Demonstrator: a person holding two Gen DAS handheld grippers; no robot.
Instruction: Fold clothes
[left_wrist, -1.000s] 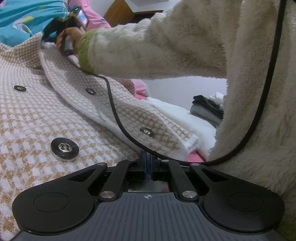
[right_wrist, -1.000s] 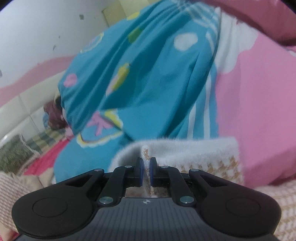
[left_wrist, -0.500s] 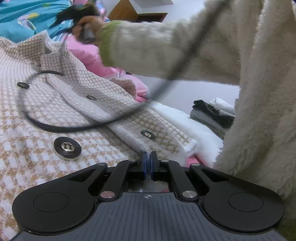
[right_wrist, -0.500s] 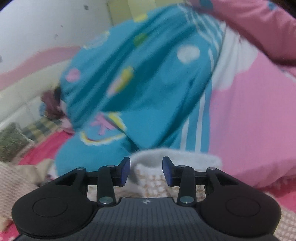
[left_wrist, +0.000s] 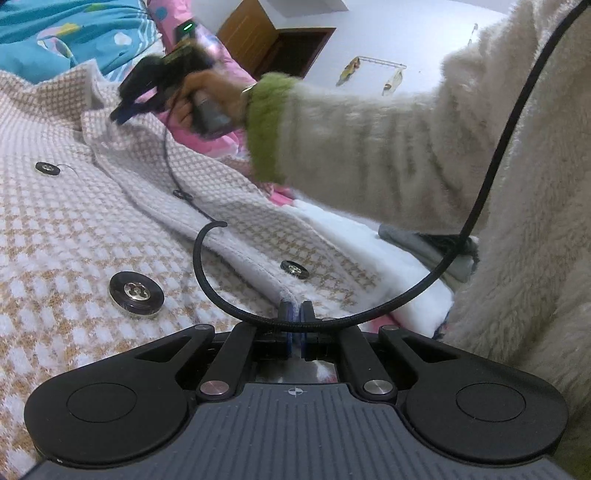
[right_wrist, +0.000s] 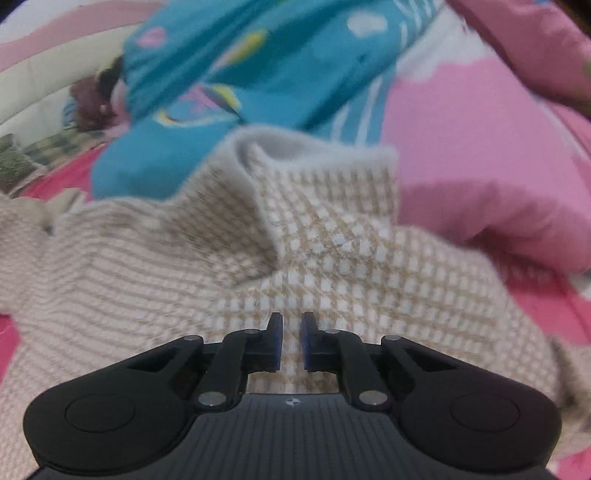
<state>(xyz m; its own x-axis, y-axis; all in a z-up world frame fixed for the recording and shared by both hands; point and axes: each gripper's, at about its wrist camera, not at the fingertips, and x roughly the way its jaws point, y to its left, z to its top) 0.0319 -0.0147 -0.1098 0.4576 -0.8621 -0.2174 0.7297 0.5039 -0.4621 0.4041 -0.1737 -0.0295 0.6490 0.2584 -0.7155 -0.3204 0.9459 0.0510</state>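
Here the coat (left_wrist: 92, 221), a tan-and-white checked knit with dark buttons (left_wrist: 136, 293), lies spread over the bed, filling the left and near part of the left wrist view. The left claw (left_wrist: 295, 314) is clamped tight on the coat's white fleecy front edge at the near middle, the blue pads pressed together with the fabric pinched between them. A black cable (left_wrist: 491, 177) loops across just above that claw and runs up the right side past a fluffy cream sleeve (left_wrist: 388, 147) with a green cuff. At far left the person's hand (left_wrist: 199, 99) holds the right claw (right_wrist: 291, 341) over the coat's collar area, blurred there. In the right wrist view its jaws are closing with a narrow gap left between the pads; checked fabric shows behind the gap, and I cannot tell if any is caught. Beyond the coat's folded collar lie a blue patterned quilt (right_wrist: 266, 66) and a pink one (right_wrist: 461, 155).
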